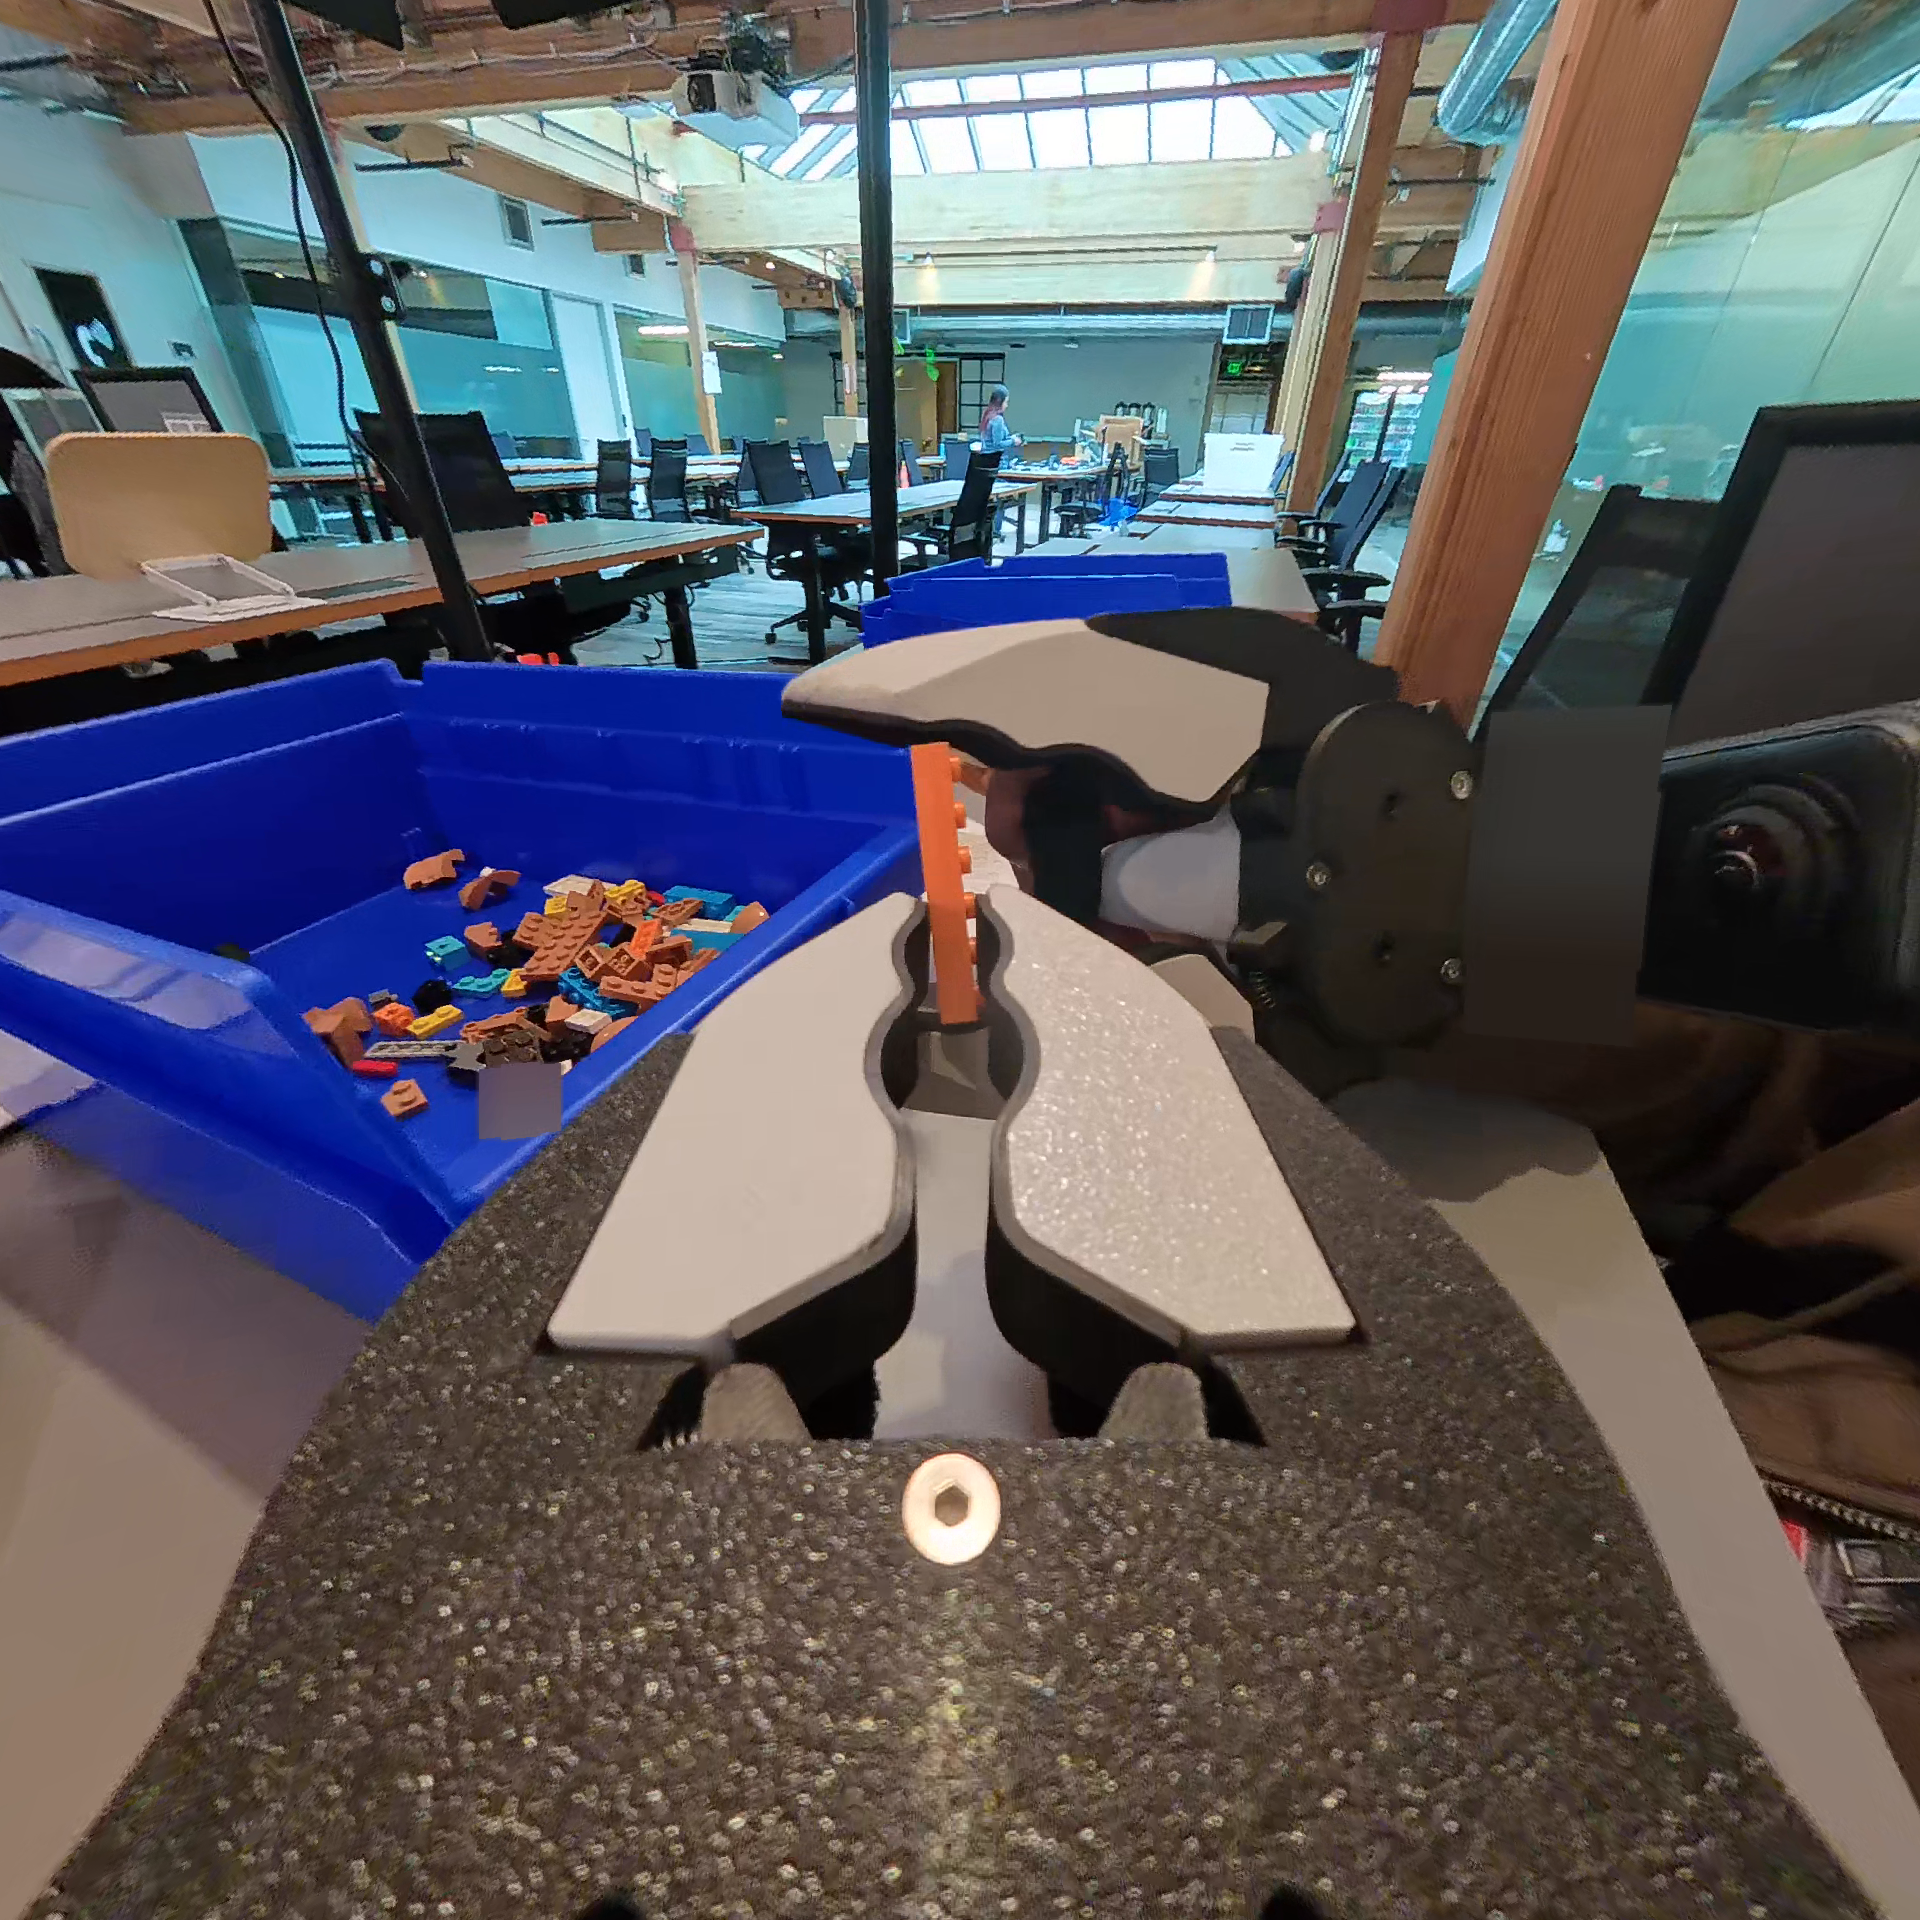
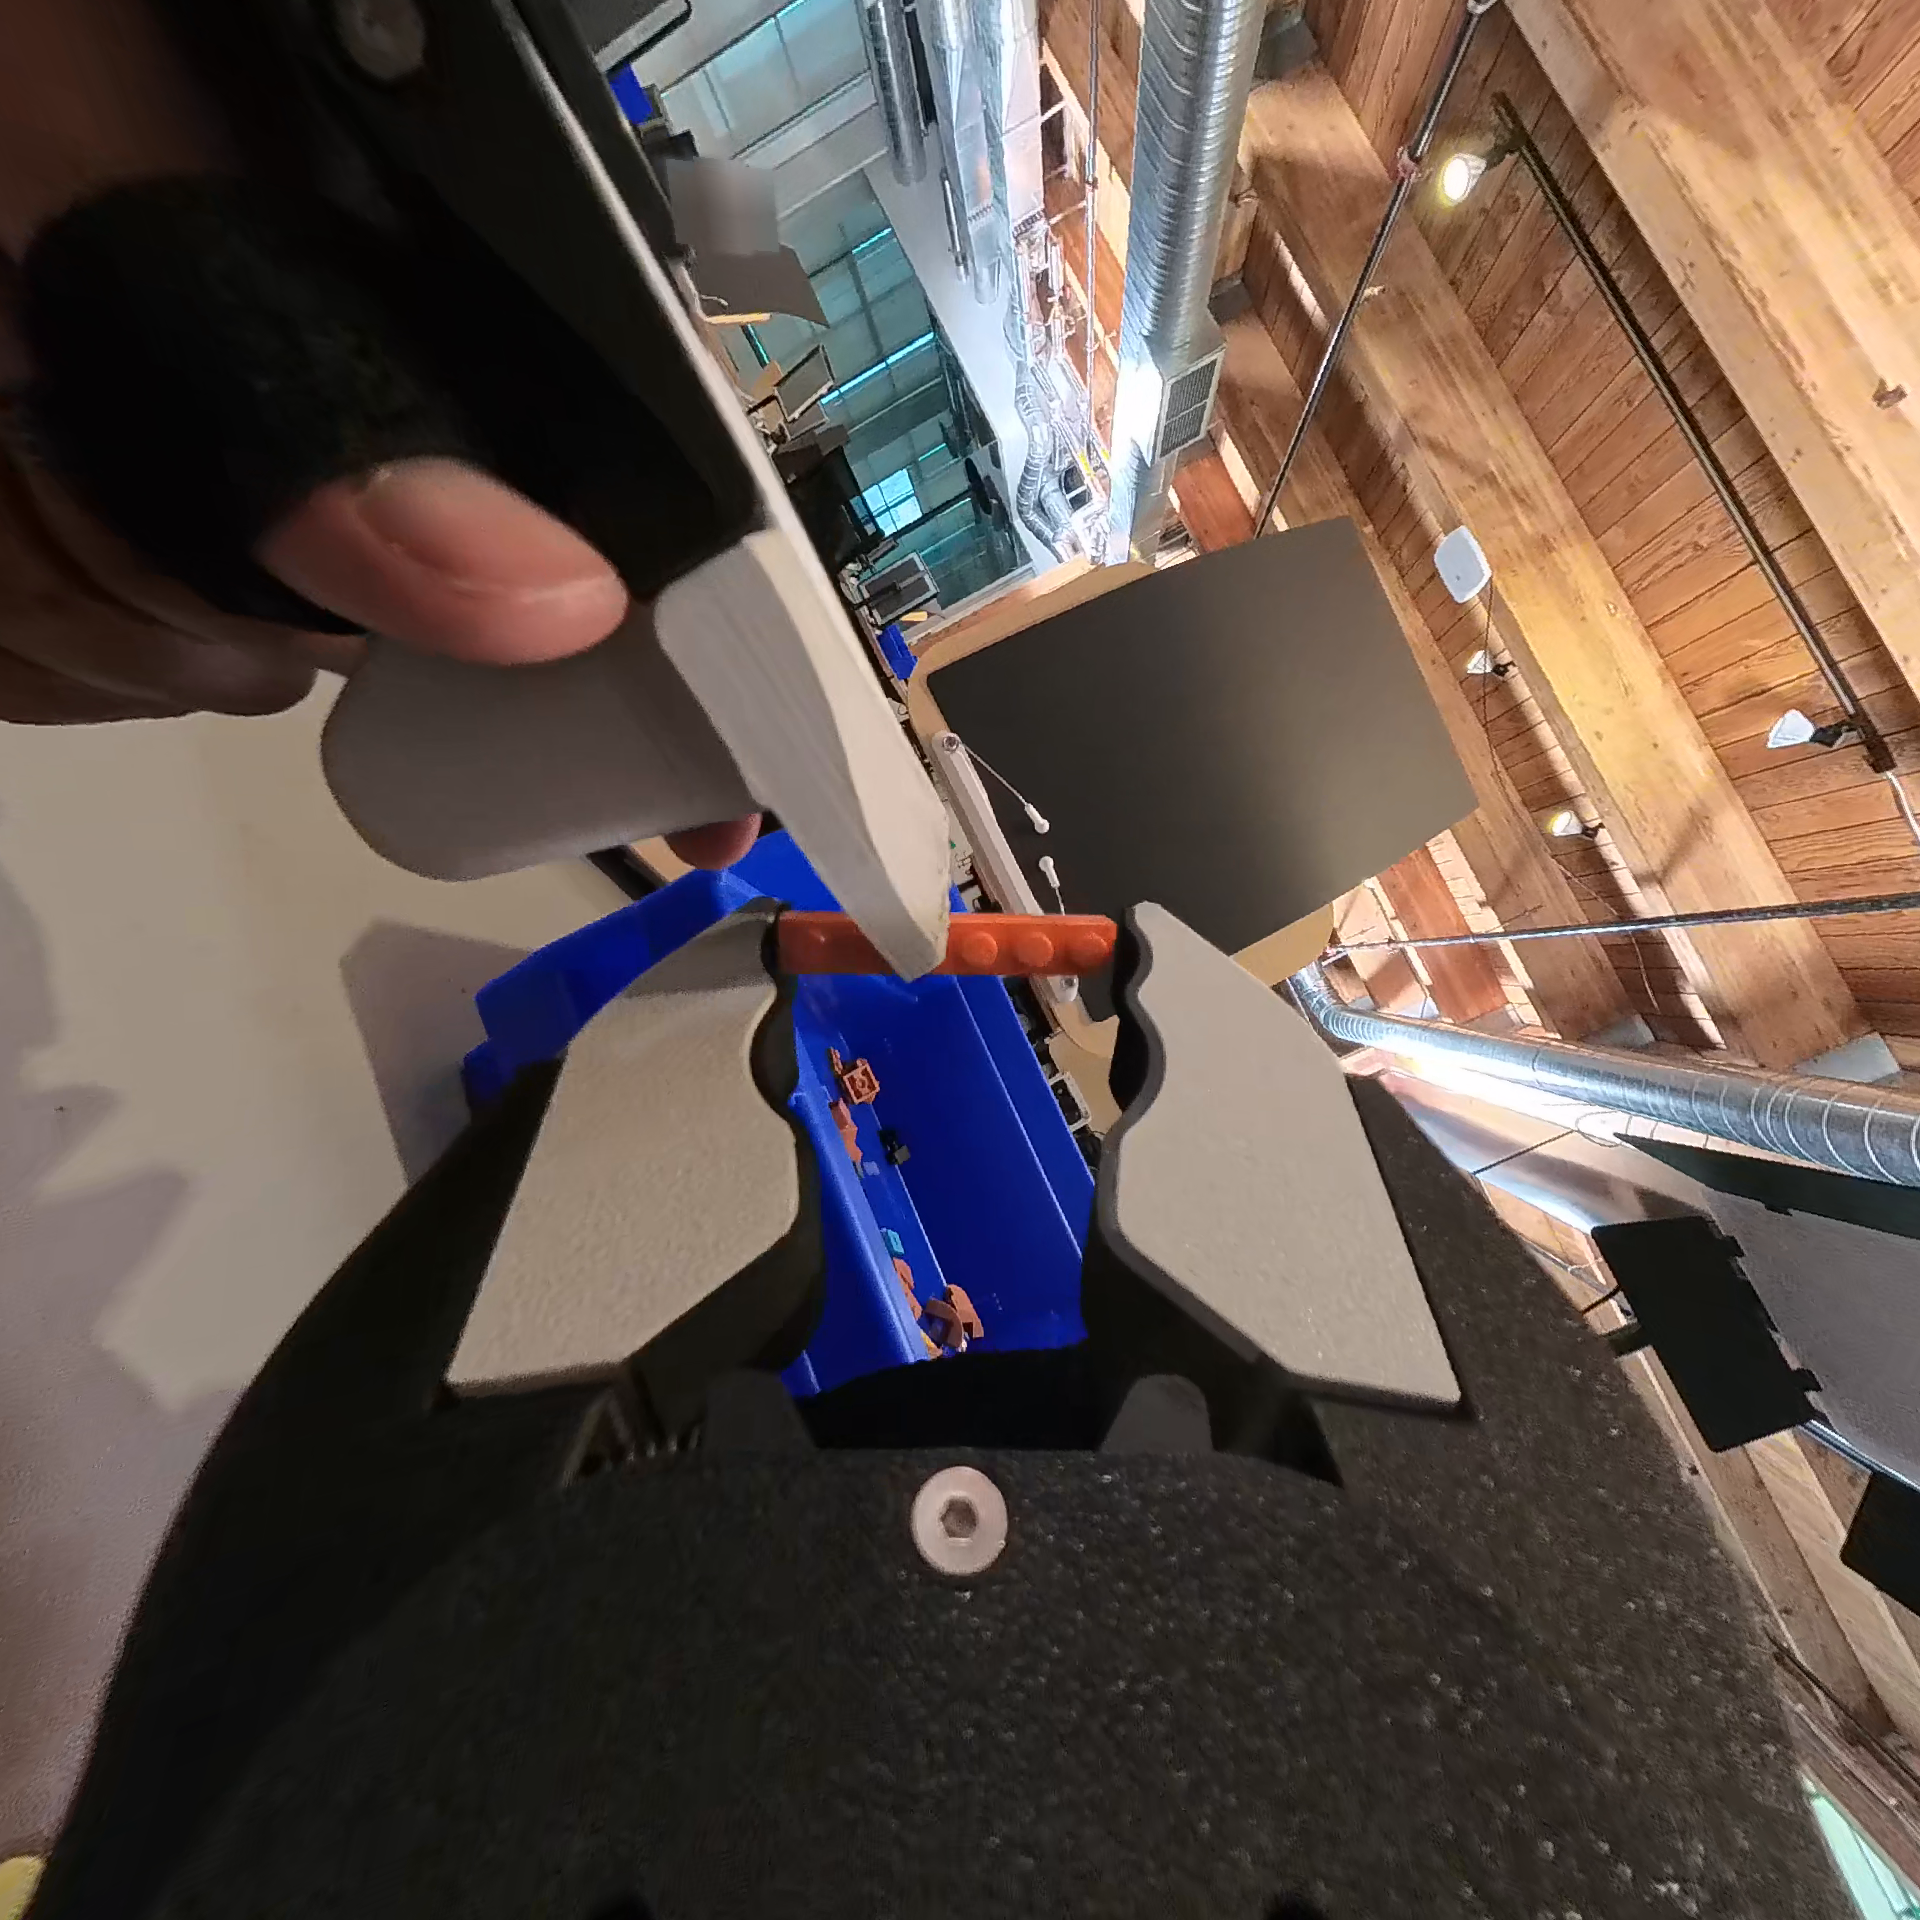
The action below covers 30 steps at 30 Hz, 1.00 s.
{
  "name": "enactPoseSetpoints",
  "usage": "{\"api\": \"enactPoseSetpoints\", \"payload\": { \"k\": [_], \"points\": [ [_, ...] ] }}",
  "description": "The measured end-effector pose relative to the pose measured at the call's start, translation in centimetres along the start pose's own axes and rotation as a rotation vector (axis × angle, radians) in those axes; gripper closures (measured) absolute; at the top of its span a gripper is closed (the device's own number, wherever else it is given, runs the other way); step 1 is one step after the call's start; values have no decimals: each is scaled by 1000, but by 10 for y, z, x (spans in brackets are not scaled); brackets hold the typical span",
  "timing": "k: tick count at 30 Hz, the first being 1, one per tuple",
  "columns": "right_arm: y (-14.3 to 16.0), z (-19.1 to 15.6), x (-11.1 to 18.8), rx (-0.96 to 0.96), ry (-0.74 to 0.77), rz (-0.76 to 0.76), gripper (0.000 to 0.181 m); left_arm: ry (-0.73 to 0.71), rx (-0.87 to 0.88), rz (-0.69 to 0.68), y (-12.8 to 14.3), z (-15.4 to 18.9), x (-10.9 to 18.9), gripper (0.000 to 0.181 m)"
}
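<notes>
Orange studded plastic plate [image 1: 948, 894], at frame centre above the blue plastic bin [image 1: 187, 831], is clamped endwise by the right gripper [image 2: 945, 951] and pinched by the nearly closed left gripper [image 1: 951, 935].

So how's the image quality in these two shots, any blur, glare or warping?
Left wrist view: sharp, with fisheye bending of the posts; the skylight is bright, and the blue bin and orange plate are clear. Right wrist view: strongly tilted, the thumb and the table at the left edge are soft, and a ceiling lamp flares.
</notes>
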State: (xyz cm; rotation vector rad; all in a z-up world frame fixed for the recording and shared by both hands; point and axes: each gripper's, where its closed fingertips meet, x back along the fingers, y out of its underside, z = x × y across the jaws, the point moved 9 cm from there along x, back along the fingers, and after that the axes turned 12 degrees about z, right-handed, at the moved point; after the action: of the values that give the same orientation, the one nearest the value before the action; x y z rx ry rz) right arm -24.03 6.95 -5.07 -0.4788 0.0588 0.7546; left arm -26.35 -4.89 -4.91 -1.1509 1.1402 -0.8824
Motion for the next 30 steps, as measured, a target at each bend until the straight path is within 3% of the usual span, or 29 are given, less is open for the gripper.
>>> {"api": "enactPoseSetpoints", "payload": {
  "k": [20,25,30],
  "points": [
    [4,0,-3,24,37,-54,126,-244,-367,-17,3,23,-8,173],
    [4,2,0,28,5,-12,127,-176,-312,14,-5,21,-6,170],
    [3,0,4,32,-65,71,127,-52,-118,61,-21,10,5,169]
  ]
}}
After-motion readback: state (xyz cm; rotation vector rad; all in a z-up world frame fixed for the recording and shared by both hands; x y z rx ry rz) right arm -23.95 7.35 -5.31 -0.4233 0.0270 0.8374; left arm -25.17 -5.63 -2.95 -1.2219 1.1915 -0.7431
